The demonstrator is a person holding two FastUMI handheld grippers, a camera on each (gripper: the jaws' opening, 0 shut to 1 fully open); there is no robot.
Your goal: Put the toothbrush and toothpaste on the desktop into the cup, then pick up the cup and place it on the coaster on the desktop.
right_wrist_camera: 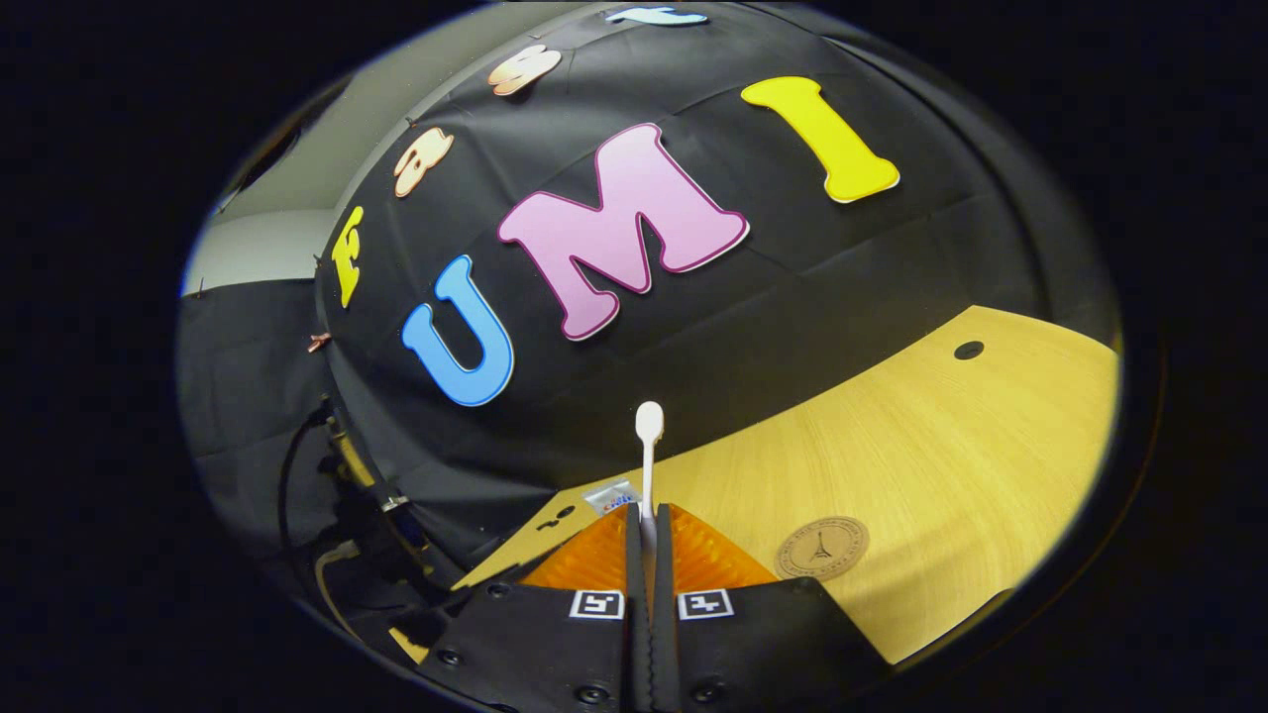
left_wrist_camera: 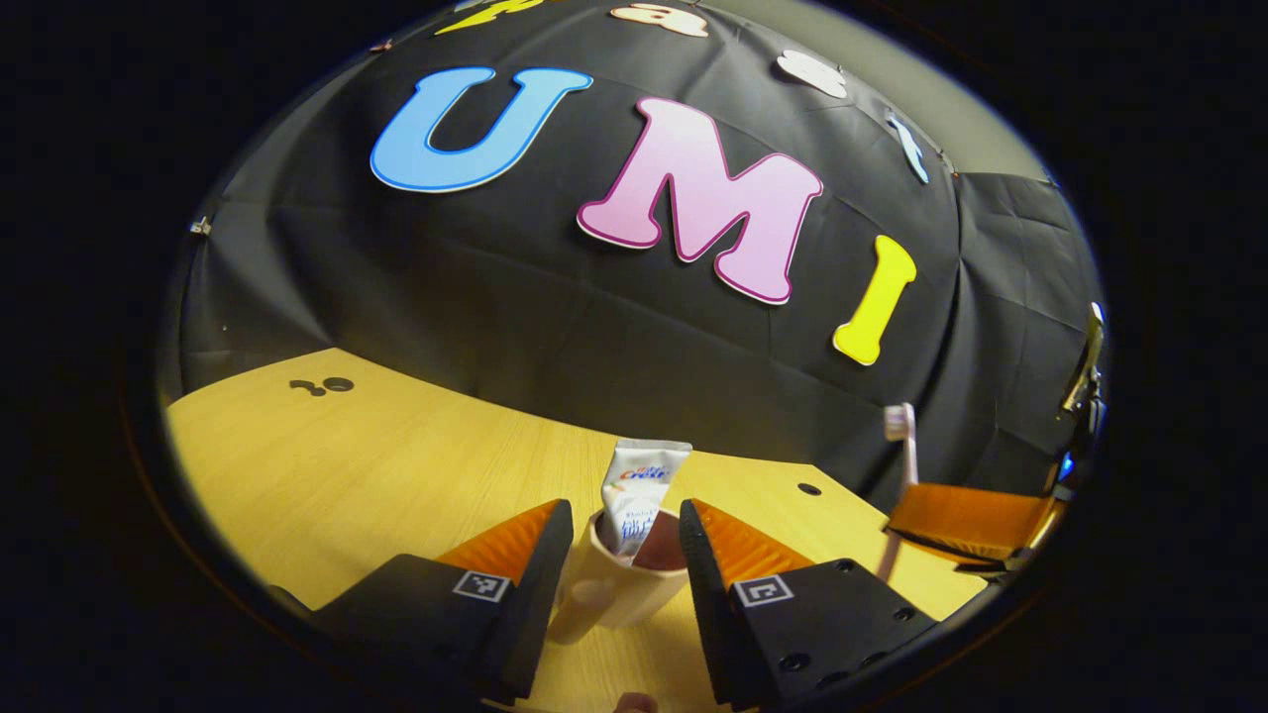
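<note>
Standing upright in the clamped right claw (right_wrist_camera: 649, 555), the toothbrush (right_wrist_camera: 649, 456) hangs beside the cup (left_wrist_camera: 619, 584), not above it. The left claw (left_wrist_camera: 624, 560) is spread wide around that cup, toothpaste (left_wrist_camera: 639, 490) already inside.

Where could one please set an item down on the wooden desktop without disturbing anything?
The wooden desktop is bare left of the beige cup, towards the cloth wall, and also beyond the round brown coaster. It is crowded around the cup, where the left gripper and toothpaste tube sit.

Staged recording booth, not lived-in room: creased black cloth backdrop (left_wrist_camera: 555, 327) pinned up as wall, bare yellow wood-grain desktop (right_wrist_camera: 941, 436) with round cable holes, loose black cables (right_wrist_camera: 297, 465) beside desk.
</note>
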